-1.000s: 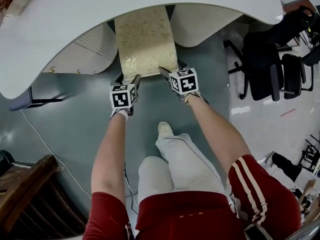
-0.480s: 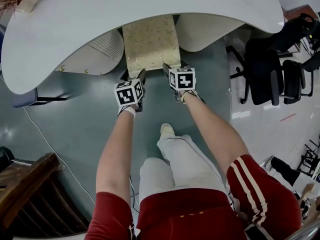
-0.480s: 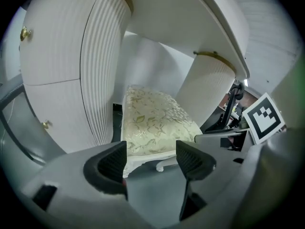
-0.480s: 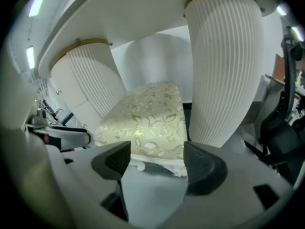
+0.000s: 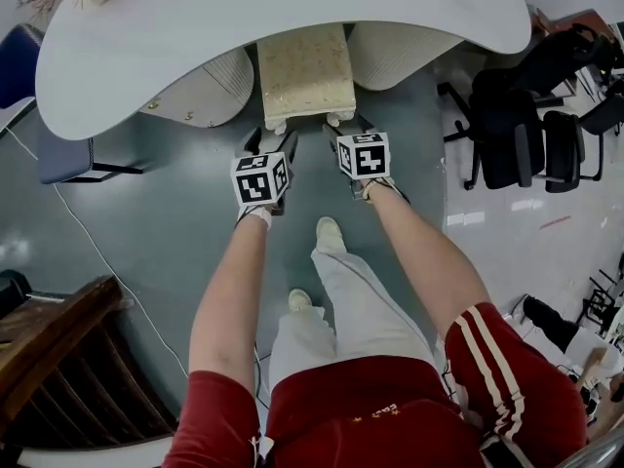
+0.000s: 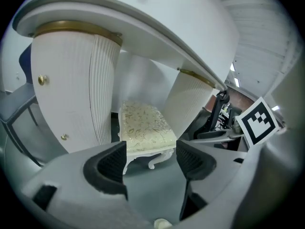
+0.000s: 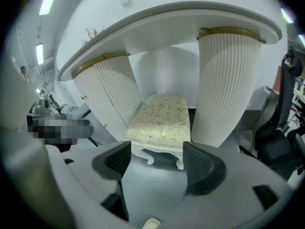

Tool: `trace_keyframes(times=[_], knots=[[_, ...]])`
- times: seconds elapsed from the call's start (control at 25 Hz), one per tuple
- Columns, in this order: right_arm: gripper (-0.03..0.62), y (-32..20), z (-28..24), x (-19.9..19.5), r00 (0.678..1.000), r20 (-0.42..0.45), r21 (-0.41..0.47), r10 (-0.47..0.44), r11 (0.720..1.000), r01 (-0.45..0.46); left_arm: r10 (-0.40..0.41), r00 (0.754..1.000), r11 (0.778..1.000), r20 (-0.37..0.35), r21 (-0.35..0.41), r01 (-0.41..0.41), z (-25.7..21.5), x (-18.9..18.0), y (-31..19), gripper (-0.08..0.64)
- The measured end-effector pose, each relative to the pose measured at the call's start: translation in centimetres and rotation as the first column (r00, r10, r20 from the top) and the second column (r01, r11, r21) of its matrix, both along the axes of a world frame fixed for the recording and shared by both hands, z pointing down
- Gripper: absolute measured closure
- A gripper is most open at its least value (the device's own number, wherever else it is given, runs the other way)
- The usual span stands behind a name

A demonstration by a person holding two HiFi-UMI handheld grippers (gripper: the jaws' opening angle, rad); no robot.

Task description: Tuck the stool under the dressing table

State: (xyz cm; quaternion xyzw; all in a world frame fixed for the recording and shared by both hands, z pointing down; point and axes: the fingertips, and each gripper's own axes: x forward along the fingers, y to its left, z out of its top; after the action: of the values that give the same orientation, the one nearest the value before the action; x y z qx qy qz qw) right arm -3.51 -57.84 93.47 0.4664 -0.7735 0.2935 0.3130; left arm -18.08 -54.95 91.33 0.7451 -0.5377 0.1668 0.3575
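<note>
The stool (image 5: 304, 71), with a cream patterned cushion and white carved legs, stands between the two ribbed pedestals of the white dressing table (image 5: 292, 13), its back half under the top. My left gripper (image 5: 277, 142) and right gripper (image 5: 343, 127) hover just in front of the stool's near edge, apart from it. Both are open with nothing between the jaws. The right jaws have just been closing a little, still on nothing. In the left gripper view the stool (image 6: 143, 127) lies beyond my left gripper (image 6: 151, 161). In the right gripper view the stool (image 7: 162, 120) shows beyond my right gripper (image 7: 155, 163).
Black office chairs (image 5: 526, 115) stand at the right and a blue chair (image 5: 60, 154) at the left of the table. Dark wooden furniture (image 5: 58, 359) fills the lower left. A thin cable (image 5: 88, 242) runs over the grey floor. The person's feet (image 5: 329, 232) stand behind the grippers.
Both grippers have come away from the stool's front edge and risen. The stool now sits further in between the pedestals.
</note>
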Motion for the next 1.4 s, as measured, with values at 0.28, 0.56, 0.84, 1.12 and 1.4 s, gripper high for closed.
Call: trace_keyframes(times=[0.28, 0.56, 0.84, 1.12, 1.4], knots=[[0.272, 5.0, -8.9, 1.1, 0.999, 0.038, 0.077, 0.035, 0.996, -0.037, 0.016, 1.0, 0.997, 0.003, 0.07, -0.016, -8.3, -2.4, 4.7, 0.239], [0.285, 12.2, -17.8, 1.0, 1.0, 0.018, 0.173, -0.015, 0.985, 0.012, 0.006, 1.0, 0.989, 0.028, 0.149, -0.011, -16.2, -3.2, 12.7, 0.233], [0.284, 22.0, -26.0, 2.0, 0.999, 0.028, 0.217, -0.041, 0.975, 0.034, -0.074, 0.996, 0.98, 0.051, 0.188, 0.063, -22.9, -7.3, 22.9, 0.224], [0.285, 29.3, -34.2, 4.3, 0.998, 0.057, 0.293, -0.008, 0.956, -0.009, -0.086, 0.996, 0.95, 0.03, 0.305, 0.073, -31.7, -8.8, 29.4, 0.222], [0.282, 34.9, -44.0, 7.6, 0.984, 0.171, 0.373, 0.047, 0.922, -0.108, -0.033, 0.999, 0.899, 0.036, 0.438, 0.014, -41.3, -7.4, 33.8, 0.222]])
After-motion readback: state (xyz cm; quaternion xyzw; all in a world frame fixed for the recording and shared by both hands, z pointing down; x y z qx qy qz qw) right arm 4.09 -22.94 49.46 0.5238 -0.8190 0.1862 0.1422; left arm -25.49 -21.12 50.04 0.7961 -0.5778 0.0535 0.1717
